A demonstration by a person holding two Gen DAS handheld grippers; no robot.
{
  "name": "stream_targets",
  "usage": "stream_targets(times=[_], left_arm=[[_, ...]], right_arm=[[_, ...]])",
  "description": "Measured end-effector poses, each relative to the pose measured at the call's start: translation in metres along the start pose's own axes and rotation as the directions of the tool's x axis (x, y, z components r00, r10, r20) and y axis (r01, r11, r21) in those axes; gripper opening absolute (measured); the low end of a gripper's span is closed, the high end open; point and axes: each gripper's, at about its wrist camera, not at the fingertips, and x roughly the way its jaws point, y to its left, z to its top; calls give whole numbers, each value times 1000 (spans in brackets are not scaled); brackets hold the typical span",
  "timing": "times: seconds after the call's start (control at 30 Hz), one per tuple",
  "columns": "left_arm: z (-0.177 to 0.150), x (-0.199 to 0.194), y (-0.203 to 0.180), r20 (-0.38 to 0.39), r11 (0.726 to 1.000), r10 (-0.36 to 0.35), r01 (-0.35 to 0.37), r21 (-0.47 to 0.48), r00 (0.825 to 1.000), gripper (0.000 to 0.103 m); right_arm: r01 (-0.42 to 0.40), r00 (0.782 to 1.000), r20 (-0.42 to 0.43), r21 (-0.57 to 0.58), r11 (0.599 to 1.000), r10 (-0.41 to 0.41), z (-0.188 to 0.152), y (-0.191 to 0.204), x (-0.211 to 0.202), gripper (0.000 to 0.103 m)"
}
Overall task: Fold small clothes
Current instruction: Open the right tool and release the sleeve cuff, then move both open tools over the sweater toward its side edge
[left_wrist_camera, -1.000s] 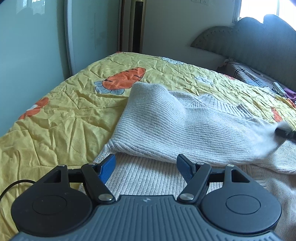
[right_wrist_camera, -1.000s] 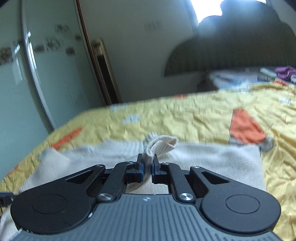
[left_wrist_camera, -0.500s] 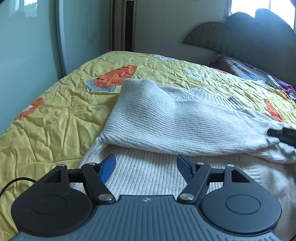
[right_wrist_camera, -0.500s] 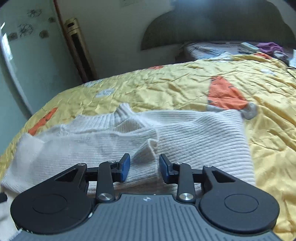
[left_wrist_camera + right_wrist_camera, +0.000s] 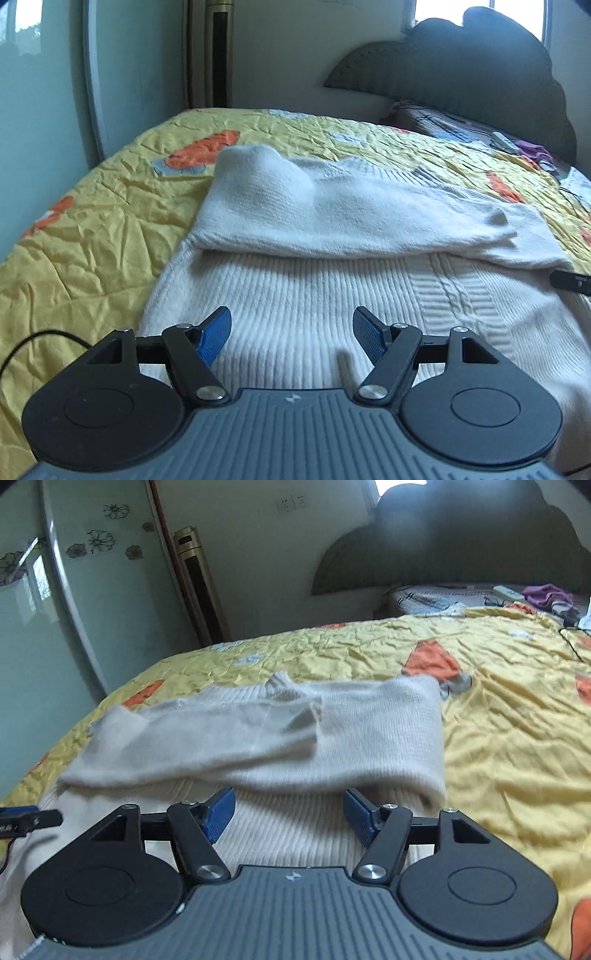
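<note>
One cream knitted sweater (image 5: 332,295) lies flat on the bed, over a yellow quilt (image 5: 92,229) printed with orange carrots. Both sleeves are folded across the upper body: the left-view sleeve (image 5: 332,218) crosses from the left shoulder toward the right edge, and in the right wrist view the sleeve (image 5: 388,738) from the right side lies beneath the end of the other. The ribbed lower body is exposed below the sleeves.

The left gripper (image 5: 291,338) hangs over the lower body with its blue pads spread wide, gripping nothing. The right gripper (image 5: 290,814) is likewise spread apart just short of the folded sleeve edge, empty; its tip shows at the right margin of the left view.

A grey padded headboard (image 5: 480,85) stands beyond, with a patterned pillow (image 5: 436,598) and purple cloth (image 5: 546,592) near it.
</note>
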Motion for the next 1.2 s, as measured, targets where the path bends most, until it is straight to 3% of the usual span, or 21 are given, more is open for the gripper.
stream_targets(times=[0.07, 0.17, 0.23, 0.37, 0.47, 0.73, 0.83, 1.07, 1.2], left_arm=[[-7, -5, 4, 10, 1000, 1, -1, 7, 1000, 72], [-16, -13, 11, 23, 1000, 18, -18, 3, 1000, 73], [-22, -20, 16, 47, 1000, 29, -29, 3, 998, 83], [-31, -30, 25, 79, 995, 82, -86, 46, 993, 83], [-36, -30, 29, 68, 981, 162, -168, 94, 984, 83], [-46, -28, 39, 78, 941, 306, -314, 124, 949, 83], [-48, -28, 40, 79, 944, 305, -313, 106, 949, 83], [-46, -41, 48, 87, 956, 281, -287, 58, 956, 83], [-39, -66, 58, 114, 944, 318, -326, 56, 941, 83]], right_arm=[[-5, 1000, -13, -37, 999, 4, -14, 7, -12, 72], [67, 998, -10, -131, 989, -69, -31, 21, -27, 82], [100, 995, 6, -187, 977, -100, -40, 27, -37, 83], [97, 994, -19, -214, 972, -103, -54, 30, -50, 86], [90, 993, -52, -204, 975, -102, -66, 28, -53, 86], [-35, 999, 13, -124, 992, 37, -82, 43, -78, 87], [-43, 997, 50, -173, 984, 52, -87, 55, -81, 88], [50, 996, 77, -183, 982, -37, -78, 52, -88, 87], [117, 991, 89, -232, 966, -98, -68, 42, -102, 87]])
